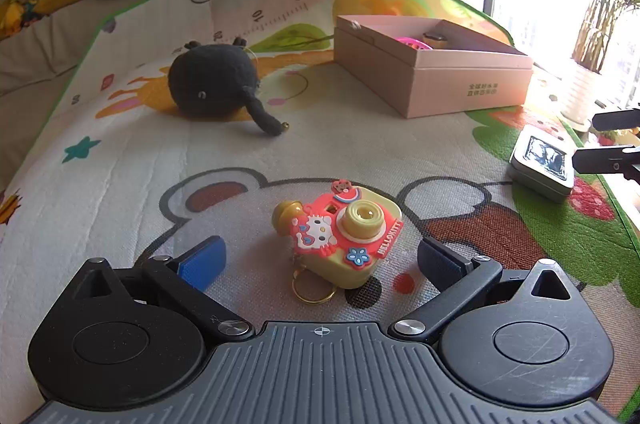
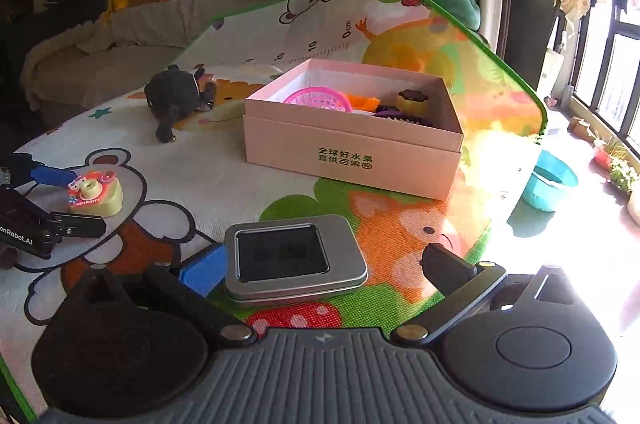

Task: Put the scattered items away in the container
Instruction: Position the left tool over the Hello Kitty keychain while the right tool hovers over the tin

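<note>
Between the wide-open right gripper (image 2: pixel 320 264), low in frame, sits a rigid, slippery tin (image 2: pixel 295 259); grip its sides. Left gripper (image 1: pixel 320 256) also open.

Each tool is built alike: a grey ribbed housing in the middle, flanked by two round black discs with triangular cut-outs above them. Black link arms hinge on silver screws and carry blue ribbed pads (image 1: pixel 204 258) (bright on one side, darker in shade on the other). The left tool (image 2: pixel 60 198) bears white lettering ending "enRobot.AI".
</note>
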